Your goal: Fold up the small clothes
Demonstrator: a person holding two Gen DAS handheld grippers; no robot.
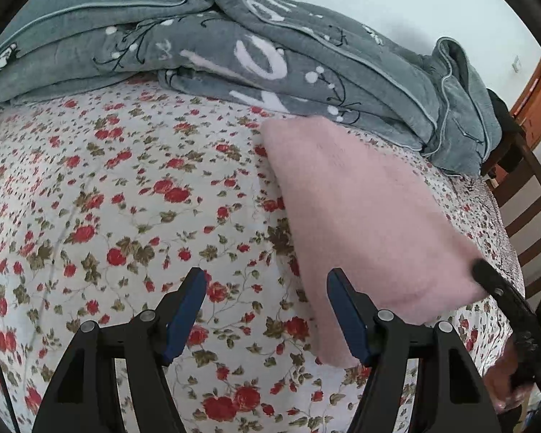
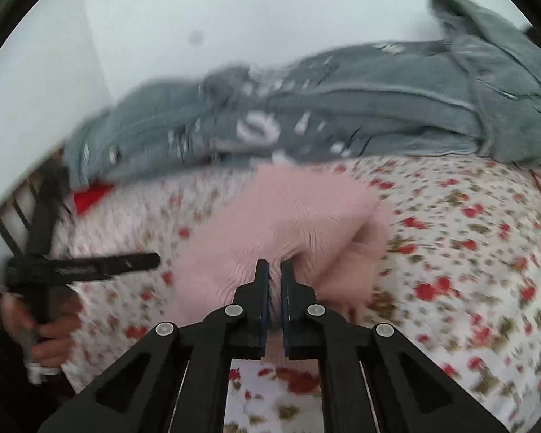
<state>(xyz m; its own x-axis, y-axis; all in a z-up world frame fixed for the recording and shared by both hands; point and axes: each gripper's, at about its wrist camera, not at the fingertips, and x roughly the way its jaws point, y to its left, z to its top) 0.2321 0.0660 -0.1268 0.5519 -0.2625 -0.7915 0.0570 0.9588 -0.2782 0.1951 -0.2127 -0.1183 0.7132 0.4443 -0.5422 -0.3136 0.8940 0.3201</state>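
Observation:
A fuzzy pink garment (image 1: 364, 213) lies on the floral bedsheet (image 1: 119, 195), right of centre in the left wrist view. My left gripper (image 1: 267, 281) is open and empty, hovering over the sheet just left of the garment's near edge. My right gripper (image 2: 275, 267) is shut on a bunched fold of the pink garment (image 2: 281, 216) and lifts it slightly; that view is motion-blurred. The right gripper's finger (image 1: 501, 288) shows at the garment's right corner in the left wrist view. The left gripper (image 2: 90, 263) shows at the left of the right wrist view.
A crumpled grey blanket (image 1: 234, 47) is heaped along the far side of the bed against a white wall. A dark wooden chair back (image 1: 530, 195) stands at the right bed edge. Something red (image 2: 90, 195) lies under the blanket's end.

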